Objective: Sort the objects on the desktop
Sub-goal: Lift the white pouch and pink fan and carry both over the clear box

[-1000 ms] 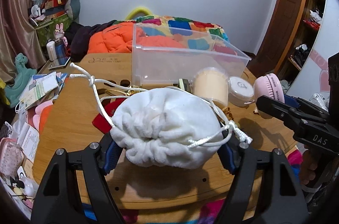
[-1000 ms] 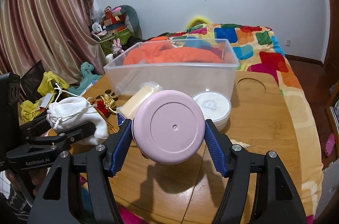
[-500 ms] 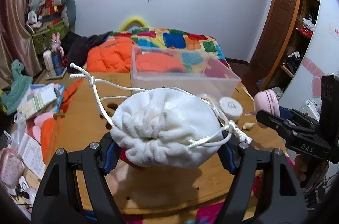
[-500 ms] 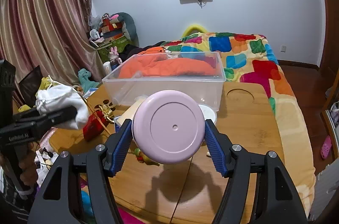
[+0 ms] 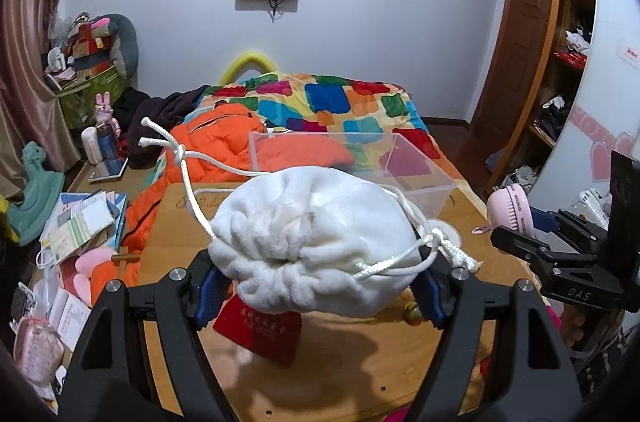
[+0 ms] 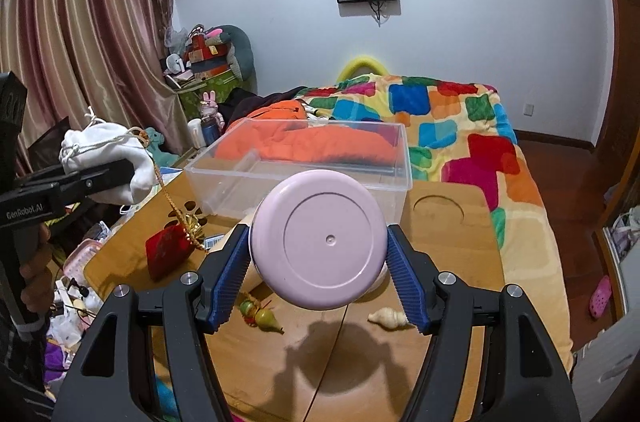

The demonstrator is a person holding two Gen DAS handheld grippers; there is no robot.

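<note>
My left gripper [image 5: 316, 282] is shut on a white drawstring pouch [image 5: 312, 242] and holds it high above the wooden table [image 5: 360, 362]. The pouch also shows in the right wrist view [image 6: 108, 154], with a gold chain and red tag [image 6: 166, 250] hanging under it. My right gripper [image 6: 318, 282] is shut on a round pink fan [image 6: 320, 238], held above the table; it shows at the right in the left wrist view [image 5: 510, 202]. A clear plastic bin [image 6: 300, 166] stands empty at the table's far side, beyond both grippers.
On the table lie a seashell [image 6: 388, 318], a small fruit charm [image 6: 260, 314] and a white round lid [image 5: 446, 232]. Papers and clutter [image 5: 80, 226] lie left of the table. A bed with a colourful quilt [image 6: 460, 126] stands behind.
Both grippers have risen well above the table with their loads. The pouch's red tag and chain now hang free.
</note>
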